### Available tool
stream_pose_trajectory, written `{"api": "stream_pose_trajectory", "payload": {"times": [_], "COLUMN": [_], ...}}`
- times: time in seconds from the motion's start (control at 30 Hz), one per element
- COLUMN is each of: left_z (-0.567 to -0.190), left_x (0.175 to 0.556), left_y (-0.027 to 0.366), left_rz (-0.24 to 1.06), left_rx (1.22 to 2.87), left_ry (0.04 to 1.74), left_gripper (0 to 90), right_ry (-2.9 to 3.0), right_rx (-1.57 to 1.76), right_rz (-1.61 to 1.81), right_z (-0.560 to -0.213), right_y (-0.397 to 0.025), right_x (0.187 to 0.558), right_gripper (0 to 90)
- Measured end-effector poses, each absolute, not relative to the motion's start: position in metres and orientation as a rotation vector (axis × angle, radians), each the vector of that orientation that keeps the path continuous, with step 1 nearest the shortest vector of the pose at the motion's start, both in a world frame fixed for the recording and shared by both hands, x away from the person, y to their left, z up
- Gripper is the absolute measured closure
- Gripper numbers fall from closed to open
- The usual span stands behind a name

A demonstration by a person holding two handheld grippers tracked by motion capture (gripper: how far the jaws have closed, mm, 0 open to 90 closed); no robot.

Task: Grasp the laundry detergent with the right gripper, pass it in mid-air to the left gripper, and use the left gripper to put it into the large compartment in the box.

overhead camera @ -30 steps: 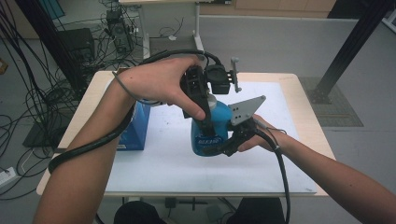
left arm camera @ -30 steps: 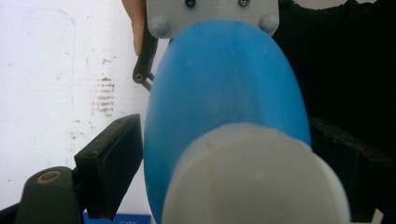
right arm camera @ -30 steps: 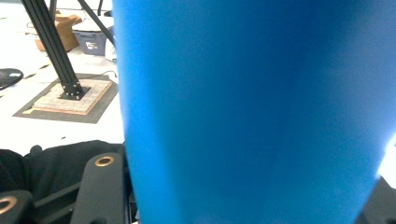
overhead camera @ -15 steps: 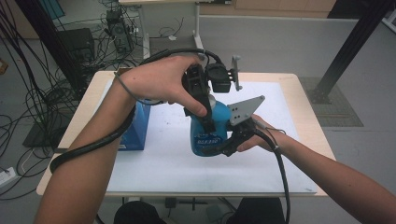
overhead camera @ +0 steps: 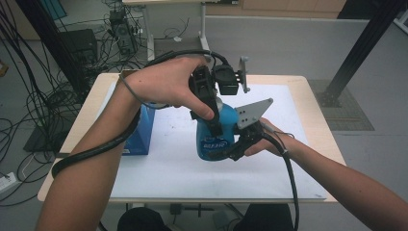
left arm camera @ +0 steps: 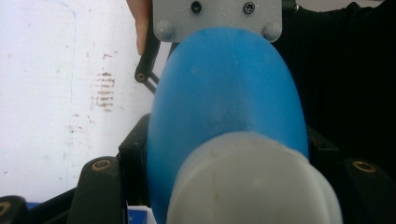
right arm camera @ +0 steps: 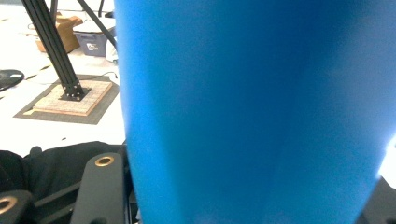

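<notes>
Blue bottle [overhead camera: 215,137] stands upright over the white mat [overhead camera: 168,163], at mid-table, held between the two grippers. In the high view the right gripper [overhead camera: 234,150] comes at its lower body from the side nearest the person's right hand [overhead camera: 262,142], jaws closed against the blue wall beside the printed label; that gripper's grey plate [overhead camera: 252,113] sits just above and to the right of the bottle's shoulder. The right gripper view has the blue body pressed between its two black jaws — a snug grip on the bottle, contact on both sides. The left gripper [overhead camera: 215,126] comes down from above, gripped by the left hand [overhead camera: 168,82], its black jaws pointing down over the bottle's top. In the left gripper view the pale cap [left arm camera: 252,182] lies right between that gripper's jaws, the blue shoulder [left arm camera: 229,93] just beyond it; the jaws flank the cap closely, but whether they actually pinch it I cannot tell. Beyond the shoulder in that view — the right gripper's plate [left arm camera: 217,14]. Left of the left gripper, a blue box [overhead camera: 139,132] stands on the mat edge, partly behind the left forearm. A cable runs along that forearm [overhead camera: 96,151].
</notes>
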State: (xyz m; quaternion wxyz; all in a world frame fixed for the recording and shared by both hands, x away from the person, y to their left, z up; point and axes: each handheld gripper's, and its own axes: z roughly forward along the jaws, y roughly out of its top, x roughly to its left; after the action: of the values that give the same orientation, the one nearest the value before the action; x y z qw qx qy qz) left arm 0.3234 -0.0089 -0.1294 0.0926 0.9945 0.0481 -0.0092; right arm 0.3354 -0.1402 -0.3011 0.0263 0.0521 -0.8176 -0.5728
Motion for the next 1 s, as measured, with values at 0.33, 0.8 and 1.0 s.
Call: {"api": "stream_pose_trajectory", "payload": {"times": [0.33,0.8,1.0], "left_z": [-0.1289,-0.1275,-0.1276], "left_x": [0.3220,0.3200,0.3200], "left_y": [-0.0108,-0.0098,-0.0094], "left_rz": [-0.029,-0.026,-0.021], "left_rx": [2.975,2.979,2.975], "left_ry": [0.154,0.163,0.163], "left_gripper": [37.5,37.5,37.5], "right_ry": [-2.529,-2.525,-2.527], "right_rx": [0.170,0.176,0.176], "right_rz": [-1.768,-1.777,-1.778], "right_z": [-0.3012,-0.3004,-0.3003], "right_y": [-0.1408,-0.1397,-0.1396], "right_x": [0.3353,0.3339,0.3340], "right_gripper": [40.6,40.6,40.6]}}
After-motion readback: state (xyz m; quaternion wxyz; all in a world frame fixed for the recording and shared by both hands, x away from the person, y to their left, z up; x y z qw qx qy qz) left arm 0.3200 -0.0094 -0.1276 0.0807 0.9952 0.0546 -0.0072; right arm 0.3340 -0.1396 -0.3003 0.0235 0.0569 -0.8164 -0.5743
